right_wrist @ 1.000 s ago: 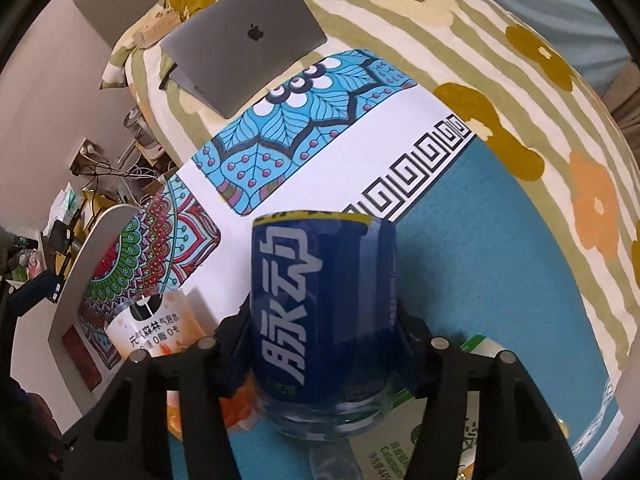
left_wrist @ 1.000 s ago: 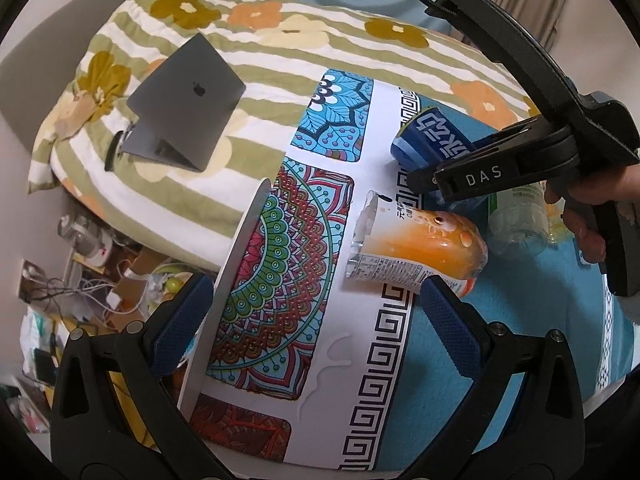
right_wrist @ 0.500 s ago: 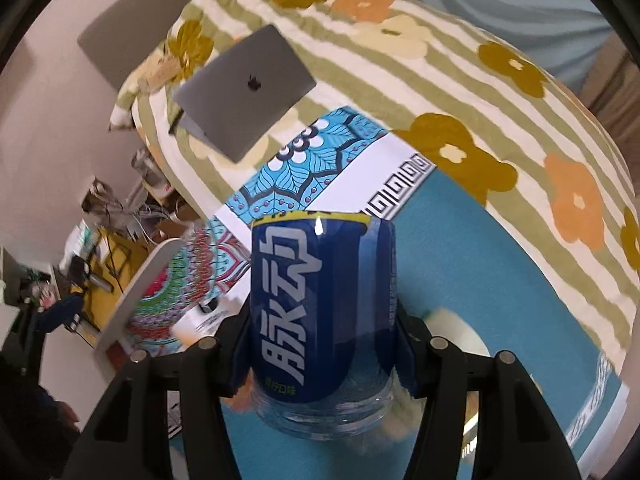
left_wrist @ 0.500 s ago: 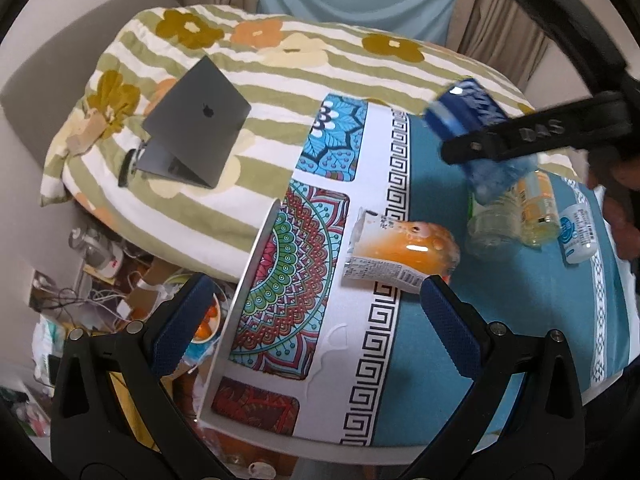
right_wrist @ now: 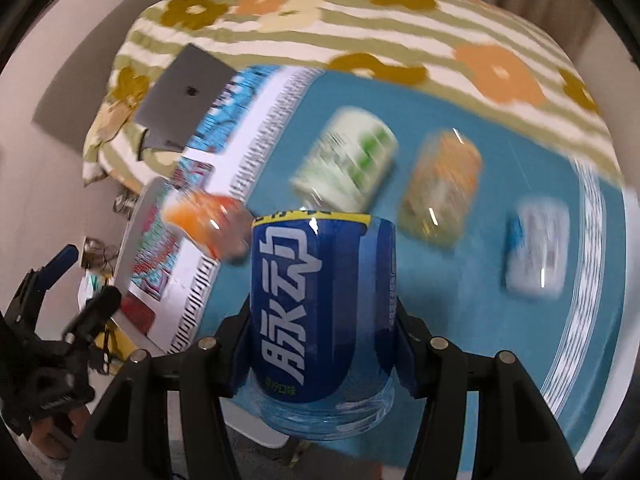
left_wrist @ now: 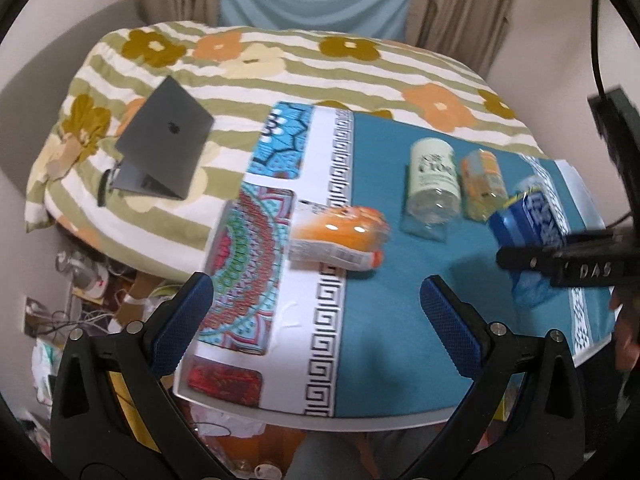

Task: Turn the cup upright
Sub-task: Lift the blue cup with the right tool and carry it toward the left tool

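My right gripper is shut on a clear cup with a blue label and holds it in the air above the right part of the table; it also shows in the left wrist view, tilted. My left gripper is open and empty above the table's front edge. An orange-labelled cup lies on its side just beyond it. A green-labelled cup and a yellow-orange cup lie on their sides farther back. A white-and-blue cup lies at the right.
The table carries a teal and patterned cloth. Behind it is a bed with a flowered striped quilt and a grey laptop. Clutter and cables lie on the floor at the left.
My right gripper has carried the blue cup up off the table and to the right, toward the front. My left gripper has pulled back and up, away from the orange cup.
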Action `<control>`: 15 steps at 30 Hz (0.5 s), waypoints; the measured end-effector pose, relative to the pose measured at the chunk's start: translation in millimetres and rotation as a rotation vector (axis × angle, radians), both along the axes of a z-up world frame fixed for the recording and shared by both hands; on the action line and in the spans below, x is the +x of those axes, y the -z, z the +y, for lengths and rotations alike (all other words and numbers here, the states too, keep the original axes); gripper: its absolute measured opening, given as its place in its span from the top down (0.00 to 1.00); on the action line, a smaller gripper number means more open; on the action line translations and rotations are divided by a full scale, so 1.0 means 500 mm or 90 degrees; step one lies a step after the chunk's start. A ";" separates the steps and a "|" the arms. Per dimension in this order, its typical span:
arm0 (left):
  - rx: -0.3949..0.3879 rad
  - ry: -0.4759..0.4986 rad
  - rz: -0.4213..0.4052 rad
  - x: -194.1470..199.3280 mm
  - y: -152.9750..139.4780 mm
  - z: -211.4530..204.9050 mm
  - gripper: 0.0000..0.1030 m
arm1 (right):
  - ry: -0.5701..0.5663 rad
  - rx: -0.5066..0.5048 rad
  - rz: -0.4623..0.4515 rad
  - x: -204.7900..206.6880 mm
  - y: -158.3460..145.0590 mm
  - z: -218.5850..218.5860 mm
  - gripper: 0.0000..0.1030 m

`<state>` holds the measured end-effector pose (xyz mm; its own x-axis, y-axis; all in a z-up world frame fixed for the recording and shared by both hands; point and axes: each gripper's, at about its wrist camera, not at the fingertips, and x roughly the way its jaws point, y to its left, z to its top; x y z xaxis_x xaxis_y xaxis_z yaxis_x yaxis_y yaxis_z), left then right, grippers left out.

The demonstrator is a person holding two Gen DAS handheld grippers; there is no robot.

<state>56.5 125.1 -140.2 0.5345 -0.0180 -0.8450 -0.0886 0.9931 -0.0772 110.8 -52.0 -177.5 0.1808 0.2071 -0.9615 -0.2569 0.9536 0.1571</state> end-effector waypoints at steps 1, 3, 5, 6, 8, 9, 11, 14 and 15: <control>-0.001 0.006 0.002 0.000 0.002 -0.006 0.00 | 0.021 0.007 0.006 -0.009 0.010 -0.013 0.48; -0.001 0.017 0.005 -0.003 0.010 -0.020 0.00 | 0.059 0.014 0.010 -0.023 0.031 -0.035 0.48; -0.002 0.029 0.011 -0.005 0.021 -0.033 0.00 | 0.092 0.018 0.013 -0.032 0.050 -0.047 0.48; -0.002 0.033 0.014 -0.007 0.025 -0.039 0.00 | 0.109 0.021 0.015 -0.037 0.065 -0.056 0.48; 0.000 0.042 0.023 -0.010 0.035 -0.046 0.00 | 0.136 0.017 0.017 -0.043 0.090 -0.066 0.48; 0.003 0.047 0.027 -0.011 0.041 -0.050 0.00 | 0.142 0.010 0.016 -0.043 0.096 -0.066 0.48; 0.008 0.054 0.037 -0.013 0.054 -0.053 0.00 | 0.153 -0.005 0.011 -0.046 0.111 -0.071 0.48; 0.008 0.058 0.049 -0.013 0.070 -0.056 0.00 | 0.169 -0.001 0.019 -0.045 0.132 -0.082 0.48; 0.009 0.058 0.052 -0.013 0.074 -0.055 0.00 | 0.172 0.000 0.019 -0.046 0.138 -0.082 0.47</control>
<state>50.1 97.8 -177.1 0.4602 -0.0515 -0.8863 -0.0027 0.9982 -0.0594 87.8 -93.1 -246.5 0.2005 0.1557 -0.9672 0.0115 0.9868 0.1612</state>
